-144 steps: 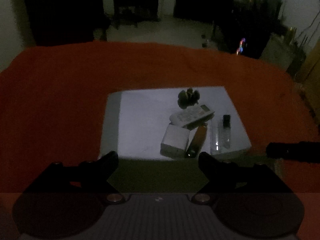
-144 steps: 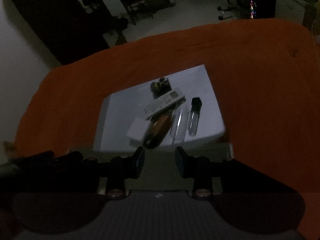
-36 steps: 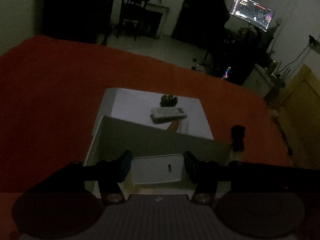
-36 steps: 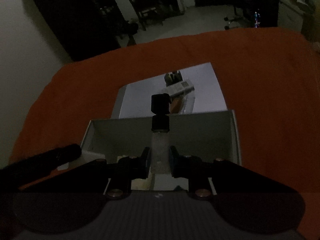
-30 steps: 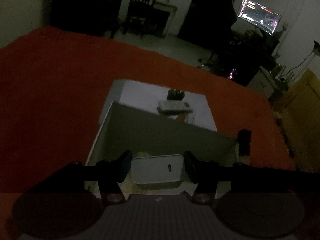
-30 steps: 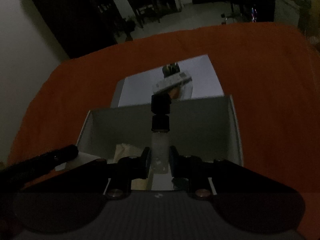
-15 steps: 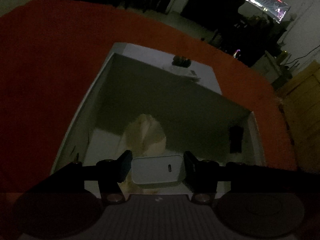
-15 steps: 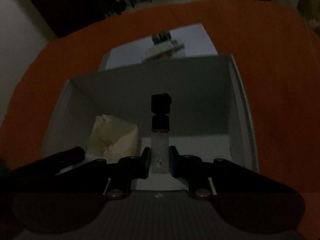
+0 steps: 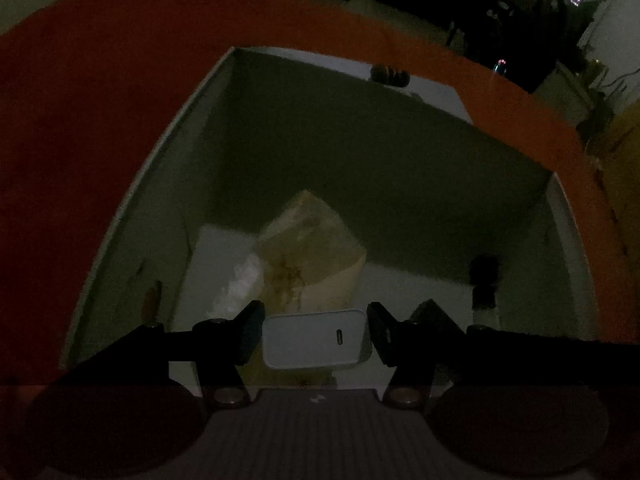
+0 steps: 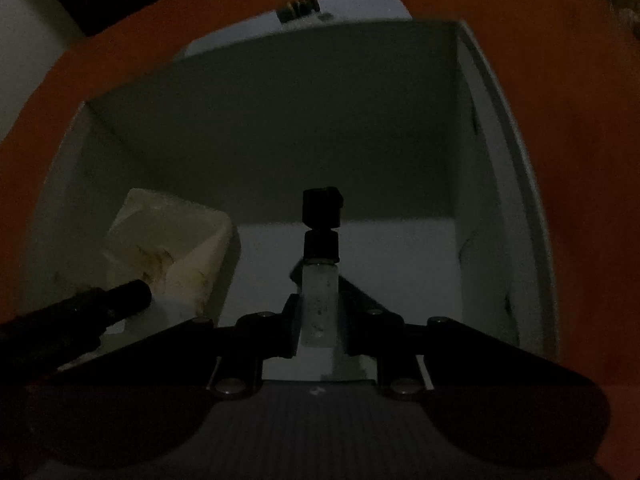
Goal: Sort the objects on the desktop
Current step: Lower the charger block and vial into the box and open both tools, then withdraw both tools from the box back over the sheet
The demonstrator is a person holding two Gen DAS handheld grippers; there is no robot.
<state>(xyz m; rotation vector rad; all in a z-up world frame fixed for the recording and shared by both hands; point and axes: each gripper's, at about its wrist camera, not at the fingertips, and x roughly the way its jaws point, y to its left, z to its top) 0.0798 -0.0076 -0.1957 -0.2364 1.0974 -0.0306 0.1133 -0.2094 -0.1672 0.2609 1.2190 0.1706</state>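
My left gripper [image 9: 316, 332] is shut on a white charger block [image 9: 316, 339] and holds it low inside the open grey box [image 9: 360, 148]. My right gripper [image 10: 319, 320] is shut on a clear spray bottle [image 10: 319, 300] with a black cap, also held inside the box [image 10: 280, 112]. The bottle shows at the right in the left wrist view [image 9: 485, 284]. A crumpled cream paper bag [image 9: 312, 252] lies on the box floor, also in the right wrist view [image 10: 168, 244].
The box stands on an orange cloth [image 9: 100, 92]. Behind it a white sheet [image 9: 432, 92] carries a small dark cluster object [image 9: 390, 74]. The left gripper's arm [image 10: 72, 320] reaches in at the right view's lower left.
Both grippers have moved forward and down into the box with their objects still held. The box walls now fill both views and the paper bag is closer.
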